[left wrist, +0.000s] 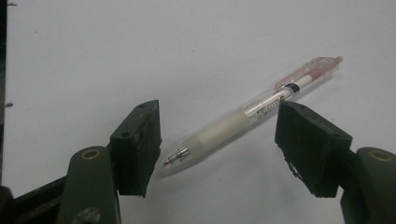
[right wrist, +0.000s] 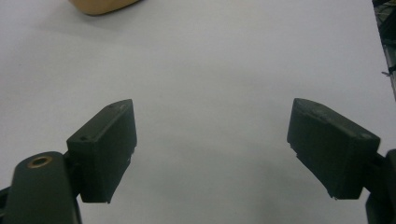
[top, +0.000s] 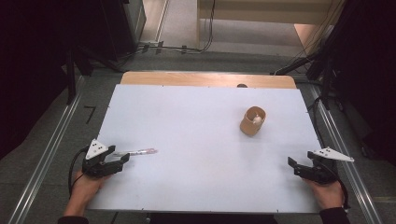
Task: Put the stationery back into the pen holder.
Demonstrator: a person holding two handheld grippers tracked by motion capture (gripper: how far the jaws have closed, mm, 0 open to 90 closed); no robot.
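We note a white table (top: 205, 140) with a wooden strip along its far edge, standing on a grey floor between metal rails; dark equipment and trailing cables crowd the room's edges. Our left hand (top: 84, 186) comes in at the near left corner, and its left gripper (top: 122, 158) lies low and points along the table toward the right. Its jaws stand apart around the tip end of a pen (left wrist: 247, 116), not pressing on it. The pen lies flat on the table near the left edge, slim and clear-barrelled, with a frosted rubbery grip, a metal tip and a pinkish cap end. Our right hand (top: 329, 193) rests at the near right corner; the right gripper (right wrist: 210, 149) has its jaws wide apart over bare table. A round tan cup (top: 252, 121) with something pale inside sits right of centre, well apart from both.
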